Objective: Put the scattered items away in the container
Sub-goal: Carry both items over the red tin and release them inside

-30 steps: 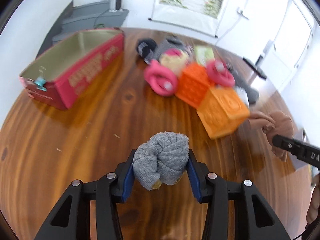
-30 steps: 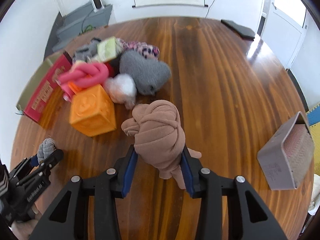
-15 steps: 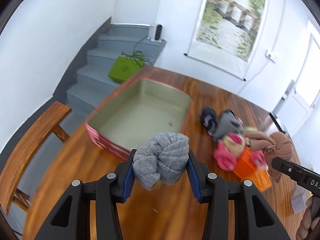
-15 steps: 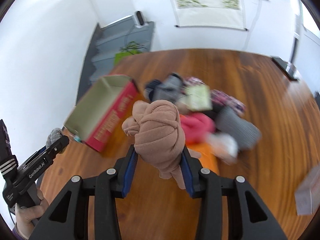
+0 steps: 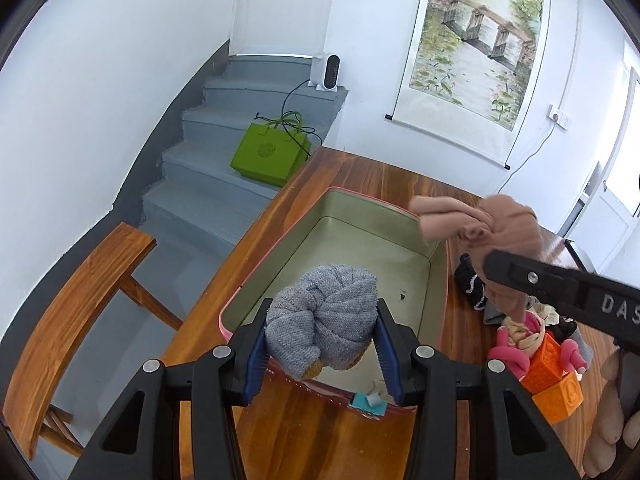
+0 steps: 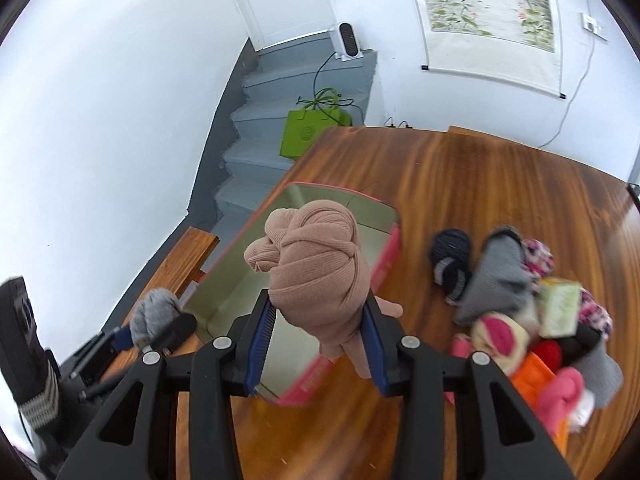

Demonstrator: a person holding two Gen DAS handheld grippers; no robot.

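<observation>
Clamping a rolled grey sock (image 5: 326, 316) between its blue pads, the left gripper (image 5: 322, 346) hangs over the near end of the pink box (image 5: 438, 280). Just to its right, the right gripper (image 6: 318, 334) pinches a knotted tan sock (image 6: 316, 268) above the same box's far end.

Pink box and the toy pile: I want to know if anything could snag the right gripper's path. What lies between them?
In the right wrist view, only bare wooden table separates the pink box from the toy pile.
</observation>
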